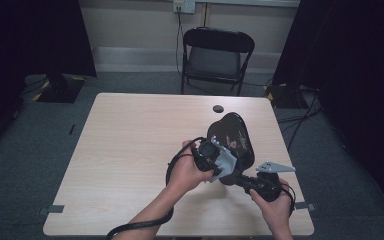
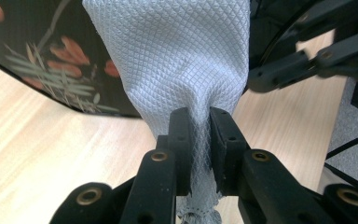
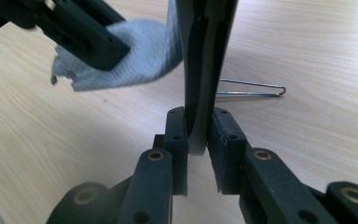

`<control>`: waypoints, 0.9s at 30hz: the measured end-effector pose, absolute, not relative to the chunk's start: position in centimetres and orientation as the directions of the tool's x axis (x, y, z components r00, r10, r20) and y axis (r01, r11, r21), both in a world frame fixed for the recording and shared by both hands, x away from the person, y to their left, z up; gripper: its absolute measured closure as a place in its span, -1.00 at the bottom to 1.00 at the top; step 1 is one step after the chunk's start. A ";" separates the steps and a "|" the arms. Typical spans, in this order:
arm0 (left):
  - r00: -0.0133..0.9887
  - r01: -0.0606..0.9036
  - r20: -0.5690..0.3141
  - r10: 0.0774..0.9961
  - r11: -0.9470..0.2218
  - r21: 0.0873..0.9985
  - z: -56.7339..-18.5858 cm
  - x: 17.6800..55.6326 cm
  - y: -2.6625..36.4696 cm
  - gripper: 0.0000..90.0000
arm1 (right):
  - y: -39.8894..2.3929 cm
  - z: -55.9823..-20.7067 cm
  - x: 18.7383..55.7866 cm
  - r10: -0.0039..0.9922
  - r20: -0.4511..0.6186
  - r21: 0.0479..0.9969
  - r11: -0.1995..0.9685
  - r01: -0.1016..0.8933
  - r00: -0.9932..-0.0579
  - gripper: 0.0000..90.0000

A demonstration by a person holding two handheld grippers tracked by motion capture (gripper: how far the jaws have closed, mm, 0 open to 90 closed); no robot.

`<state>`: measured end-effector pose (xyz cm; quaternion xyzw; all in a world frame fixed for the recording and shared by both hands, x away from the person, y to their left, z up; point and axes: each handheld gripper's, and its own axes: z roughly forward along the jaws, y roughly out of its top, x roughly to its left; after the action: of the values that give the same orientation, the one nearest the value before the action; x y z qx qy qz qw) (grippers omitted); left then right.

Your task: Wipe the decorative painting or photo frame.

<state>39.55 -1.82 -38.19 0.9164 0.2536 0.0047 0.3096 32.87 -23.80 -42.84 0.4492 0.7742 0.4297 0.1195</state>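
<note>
The left gripper has its jaws pinched tight on a bunched grey mesh cloth, which spreads against the black floral-painted tray, evidently to wipe its face. The right gripper is clamped on the tray's edge, holding it upright above the wooden table so the cloth can reach it. A wire stand lies on the table behind.
</note>
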 end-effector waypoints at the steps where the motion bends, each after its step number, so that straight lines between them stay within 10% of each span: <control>1: 0.871 0.462 -0.148 0.468 -0.680 0.570 -38.2 39.6 -1.8 0.78 | -23.8 -42.8 32.9 0.798 0.200 0.773 0.229 0.592 -0.569 0.74; 27: 0.835 0.537 -0.182 0.519 -0.701 0.469 -44.9 39.7 -1.3 0.78 | -23.8 -42.8 32.8 0.795 0.195 0.771 0.238 0.590 -0.575 0.74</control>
<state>39.75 -1.34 -44.92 0.9221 0.2864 -0.0178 0.2596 32.84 -23.81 -42.81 0.4453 0.7776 0.4275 0.1194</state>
